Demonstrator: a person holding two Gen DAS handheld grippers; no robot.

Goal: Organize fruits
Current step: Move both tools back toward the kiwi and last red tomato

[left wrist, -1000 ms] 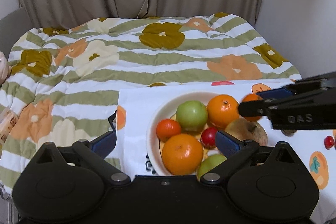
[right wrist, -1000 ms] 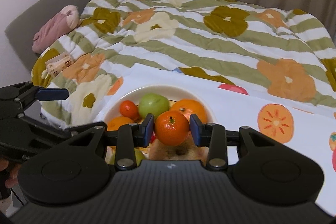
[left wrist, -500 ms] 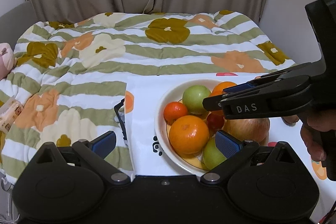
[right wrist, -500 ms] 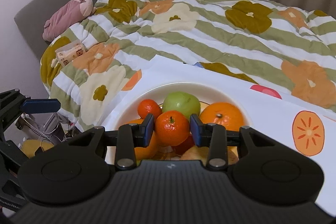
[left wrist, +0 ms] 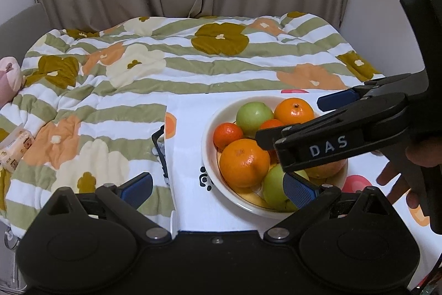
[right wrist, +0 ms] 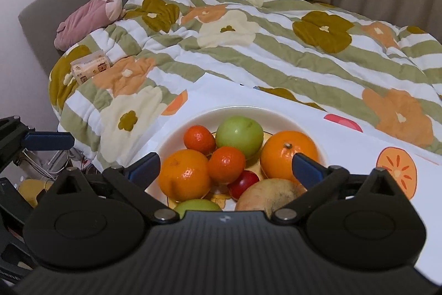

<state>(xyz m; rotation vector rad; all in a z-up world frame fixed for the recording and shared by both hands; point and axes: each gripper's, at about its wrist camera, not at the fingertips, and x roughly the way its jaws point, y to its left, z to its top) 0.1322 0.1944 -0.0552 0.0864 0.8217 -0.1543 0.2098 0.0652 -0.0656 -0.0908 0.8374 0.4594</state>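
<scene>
Orange fruit: the small mandarin (right wrist: 226,164) I was carrying now lies in the bowl (right wrist: 176,133), on the pile between the big orange (right wrist: 183,174) and the second orange (right wrist: 288,155), touching both or nearly so.
Right gripper (right wrist: 226,170): my jaws have just been opening and now stand wide; the pads are clear of the mandarin on both sides, so I hold nothing.
What changed: a moment ago the mandarin sat clamped between my right pads above the bowl; now it is released and resting with the others.
Left gripper (left wrist: 221,185): wide and empty, hanging over the near edge of the cloth (left wrist: 187,156) beside the bowl.
Bowl contents: green apple (right wrist: 239,135) at the back, another small mandarin (right wrist: 199,138) at the back left, a red plum (right wrist: 244,183) low in the middle, a brownish pear (right wrist: 272,196) and a second green fruit (right wrist: 197,205) at the near rim.
Meaning for the task: I judge this piece done; the pile looks full, so a further fruit could roll off.
Loose fruit: I cannot see any outside the bowl from here; the round shapes on the cloth are prints.
Next: I would lift the right hand straight back, so a finger does not nudge the mandarin.
</scene>
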